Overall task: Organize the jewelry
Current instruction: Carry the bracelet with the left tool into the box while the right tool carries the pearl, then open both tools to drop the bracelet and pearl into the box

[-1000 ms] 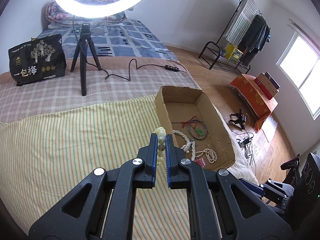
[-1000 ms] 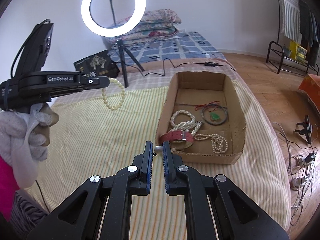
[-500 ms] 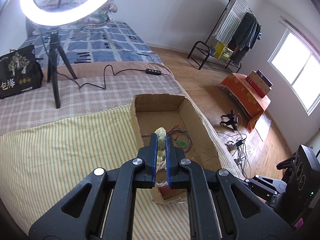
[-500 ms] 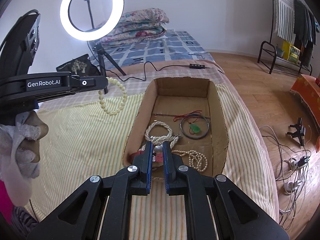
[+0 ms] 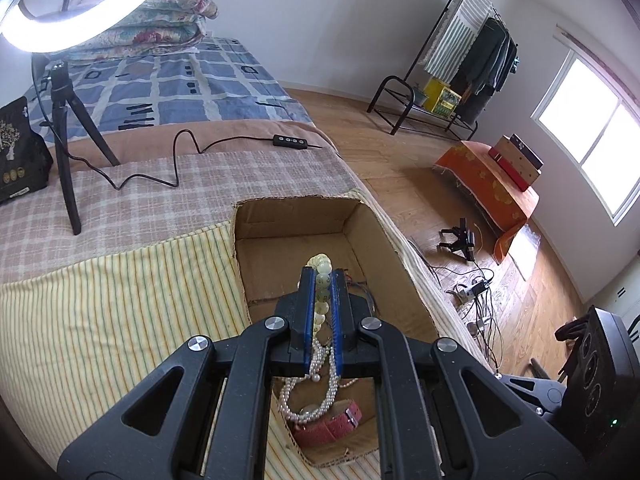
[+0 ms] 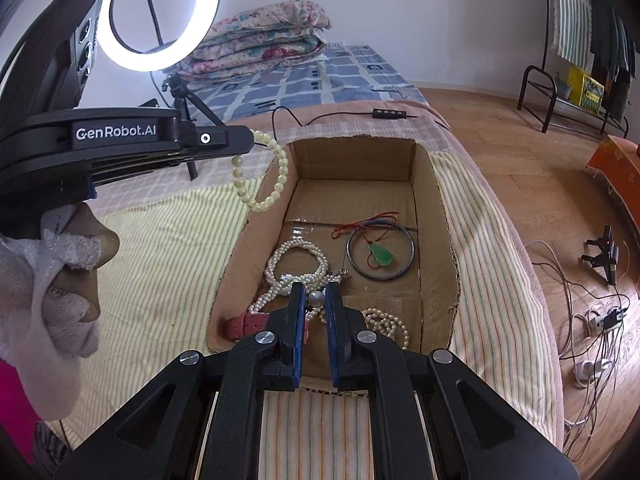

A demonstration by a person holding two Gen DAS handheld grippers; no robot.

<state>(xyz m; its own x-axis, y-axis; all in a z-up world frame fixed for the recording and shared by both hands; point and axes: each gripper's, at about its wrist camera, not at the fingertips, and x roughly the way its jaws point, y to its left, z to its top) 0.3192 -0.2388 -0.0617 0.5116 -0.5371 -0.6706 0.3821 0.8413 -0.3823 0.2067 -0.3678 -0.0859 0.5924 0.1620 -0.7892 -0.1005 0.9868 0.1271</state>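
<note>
- My left gripper (image 5: 323, 280) has its jaws pinched on the pale bead bracelet (image 6: 262, 174). In the right wrist view the loop dangles free below the tips, over the left rim of the cardboard box (image 6: 438, 184), at about ten o'clock from my right gripper.
- I hold it by one short stretch of beads so that the rest hangs as an open ring and should drop flat rather than knot.
- My right gripper (image 6: 316, 300) has its jaws narrow, with a small grey pearl (image 6: 315, 299) between the pads. I cannot tell whether they truly grip it or only frame it.
- It sits low over the near end of the box, just above the white pearl strands (image 6: 298, 266) and the red strap watch (image 6: 250, 324), which lies at about seven o'clock.
- The bangle (image 6: 412, 250) with the green pendant (image 6: 380, 255) inside it rests at one o'clock. The far half of the box floor is bare, and I judge that is where the bracelet belongs.
- The box stands on the striped bedspread (image 6: 160, 264), so anything released short of the rim would land on cloth.
- Dropping onto the pearl heap risks tangling, I think.
</note>
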